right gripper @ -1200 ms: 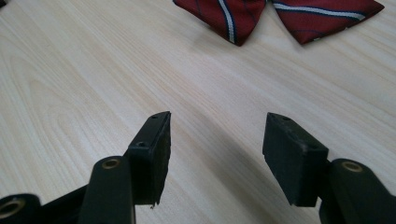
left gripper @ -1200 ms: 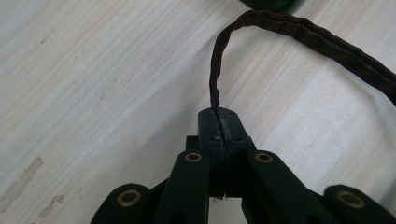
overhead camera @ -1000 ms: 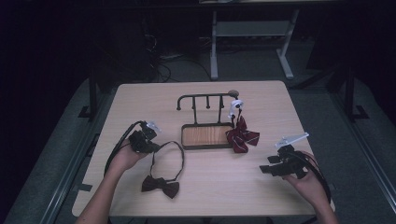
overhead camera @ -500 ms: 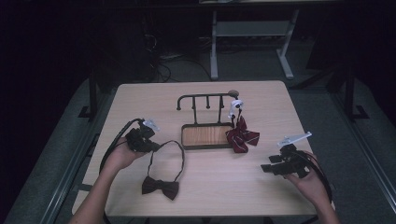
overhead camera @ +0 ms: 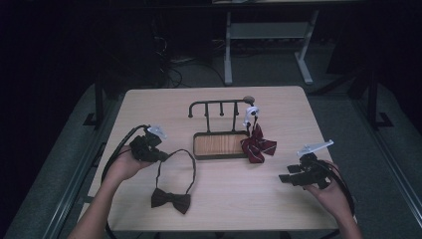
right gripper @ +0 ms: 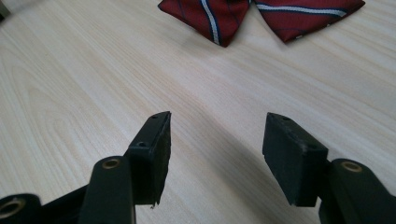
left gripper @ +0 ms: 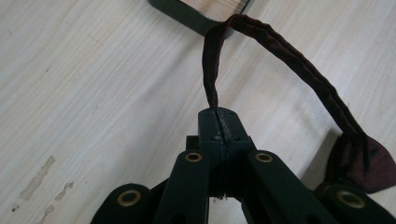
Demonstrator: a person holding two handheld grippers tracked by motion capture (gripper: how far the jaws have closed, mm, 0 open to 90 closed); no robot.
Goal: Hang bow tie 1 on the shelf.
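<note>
1. Left claw (left gripper: 219, 122) clenched on the neck strap (left gripper: 280, 56) of the dark bow tie (overhead camera: 170, 200), strap looping up from the pads.
2. Bow of that tie lying on the table (overhead camera: 164, 107), near the rack's tray (overhead camera: 220, 145), on its front-left side.
3. Right claw (right gripper: 215, 149) released, jaws wide apart over bare table, front-right of the tray.
4. Striped red bow tie (overhead camera: 257, 146) touching the tray's right edge, under the rack (overhead camera: 219, 104).
</note>
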